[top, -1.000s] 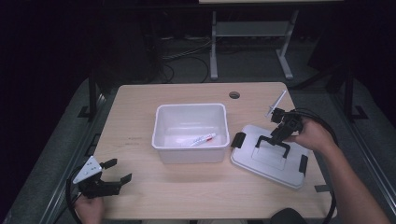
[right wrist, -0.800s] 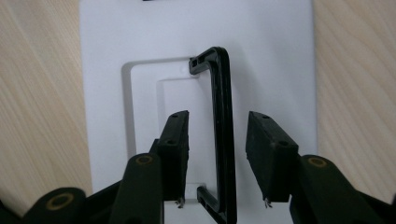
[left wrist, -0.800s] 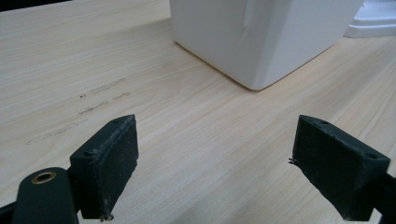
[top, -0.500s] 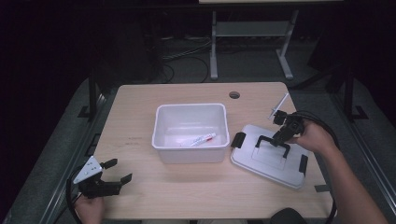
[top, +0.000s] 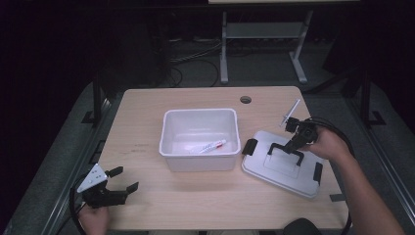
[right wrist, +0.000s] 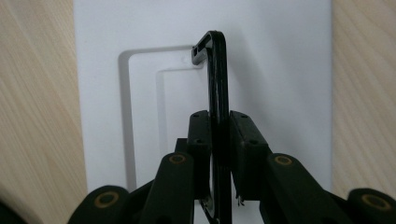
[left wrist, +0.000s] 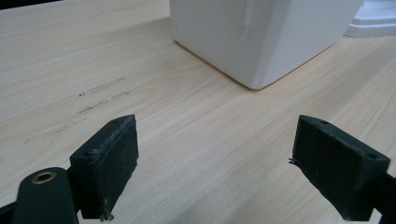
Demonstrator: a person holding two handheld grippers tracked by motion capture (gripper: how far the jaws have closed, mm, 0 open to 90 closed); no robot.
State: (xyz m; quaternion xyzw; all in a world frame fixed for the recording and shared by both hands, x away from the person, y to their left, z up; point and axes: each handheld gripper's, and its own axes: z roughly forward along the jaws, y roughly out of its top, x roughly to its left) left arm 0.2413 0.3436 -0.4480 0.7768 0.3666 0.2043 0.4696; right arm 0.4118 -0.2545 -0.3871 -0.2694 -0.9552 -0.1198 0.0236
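Right gripper [right wrist: 219, 154]: It is clamped on the black handle [right wrist: 217, 93] of the lid. Its jaws have just been closing, and now both pads press on the thin handle bar between them.
Handle: It stands up from the middle of the lid, above a sunk square shape. In the high view the gripper [top: 295, 139] holds it from the far right side.
Lid [top: 286, 169]: It is white and flat. It lies on the table [top: 147, 112], just to the right of the white bin [top: 199, 139]. It has black clips at its left and right ends.
White bin: It sits open in the middle of the table. A small tube [top: 212, 146] with red on it lies inside on the bottom.
Left gripper [top: 117, 181]: It is let go, with its jaws wide apart and only bare table between them. It rests low at the near left corner of the table, well apart from the bin. In the left gripper view a corner of the bin [left wrist: 261, 37] is ahead of the jaws.
Hands: One hand [top: 329, 144] holds the right gripper. The other hand [top: 93, 218] holds the left one at the table's near edge.
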